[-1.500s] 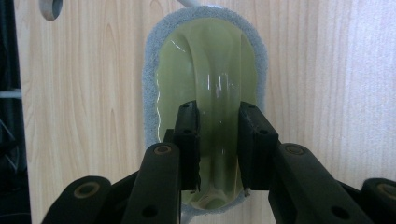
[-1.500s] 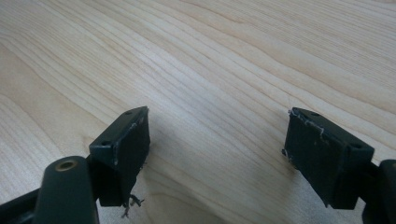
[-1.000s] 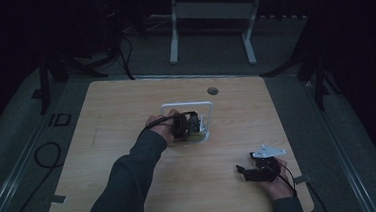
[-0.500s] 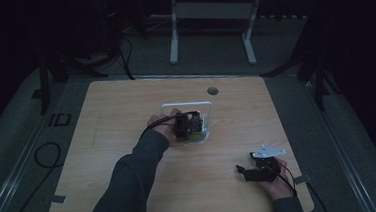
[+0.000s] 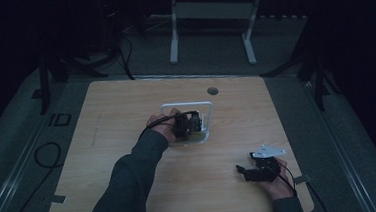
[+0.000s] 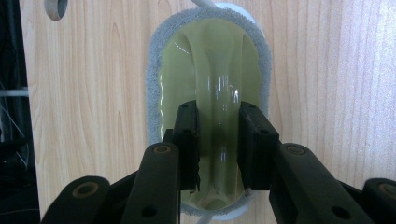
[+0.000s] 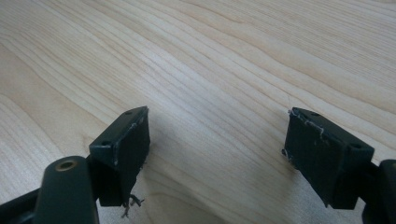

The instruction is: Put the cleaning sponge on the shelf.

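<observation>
Fingers of the left gripper are pinched on the clear raised handle of a yellow-green scrubber, one pad pressed to each side of the ridge. A grey fuzzy pad rims the scrubber, and a sliver of white rack peeks past it at 12 o'clock; the near end of the scrubber is hidden behind the jaws at 6 o'clock. In the high view the room is dim: the left gripper sits near the table's centre, inside the white rack, and the scrubber beneath it is too dark and too covered by the hand to make out. A round hole lies in the tabletop at 12 o'clock from the rack. The right gripper rests toward 4 o'clock of the table, well apart from the rack, cradled in the right hand, with its grey plate on top. Its own view shows the jaws spread wide over bare wood grain, nothing between them; frayed threads hang at the base of one pad. The person's arms are cut off at the bottom edge of the high view.
</observation>
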The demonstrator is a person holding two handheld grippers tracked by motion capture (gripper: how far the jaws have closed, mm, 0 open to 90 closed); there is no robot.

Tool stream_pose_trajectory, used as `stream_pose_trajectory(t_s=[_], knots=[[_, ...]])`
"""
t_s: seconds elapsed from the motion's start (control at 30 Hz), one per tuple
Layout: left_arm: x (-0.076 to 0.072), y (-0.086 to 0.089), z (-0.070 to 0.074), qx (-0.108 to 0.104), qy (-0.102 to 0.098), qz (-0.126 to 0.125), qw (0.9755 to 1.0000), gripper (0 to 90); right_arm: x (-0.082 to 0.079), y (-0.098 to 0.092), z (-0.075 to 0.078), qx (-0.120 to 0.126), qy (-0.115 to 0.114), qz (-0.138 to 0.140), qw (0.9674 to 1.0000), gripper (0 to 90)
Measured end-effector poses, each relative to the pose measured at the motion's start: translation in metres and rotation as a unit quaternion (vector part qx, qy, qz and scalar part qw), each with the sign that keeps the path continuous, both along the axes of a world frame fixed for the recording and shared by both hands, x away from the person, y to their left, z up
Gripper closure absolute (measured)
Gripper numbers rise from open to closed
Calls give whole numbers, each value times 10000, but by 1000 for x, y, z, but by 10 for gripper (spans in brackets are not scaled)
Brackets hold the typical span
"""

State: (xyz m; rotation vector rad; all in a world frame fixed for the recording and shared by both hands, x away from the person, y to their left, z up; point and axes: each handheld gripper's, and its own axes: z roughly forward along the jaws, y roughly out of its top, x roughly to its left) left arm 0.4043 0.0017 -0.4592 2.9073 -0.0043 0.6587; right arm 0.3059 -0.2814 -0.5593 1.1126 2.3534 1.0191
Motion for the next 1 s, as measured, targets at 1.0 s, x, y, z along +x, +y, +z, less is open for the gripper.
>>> stream_pose_trajectory(t_s=[1.0], knots=[[3,-3,-13,116,-577,100,9982,706,0,0,0,-1,0,0,10000,218]])
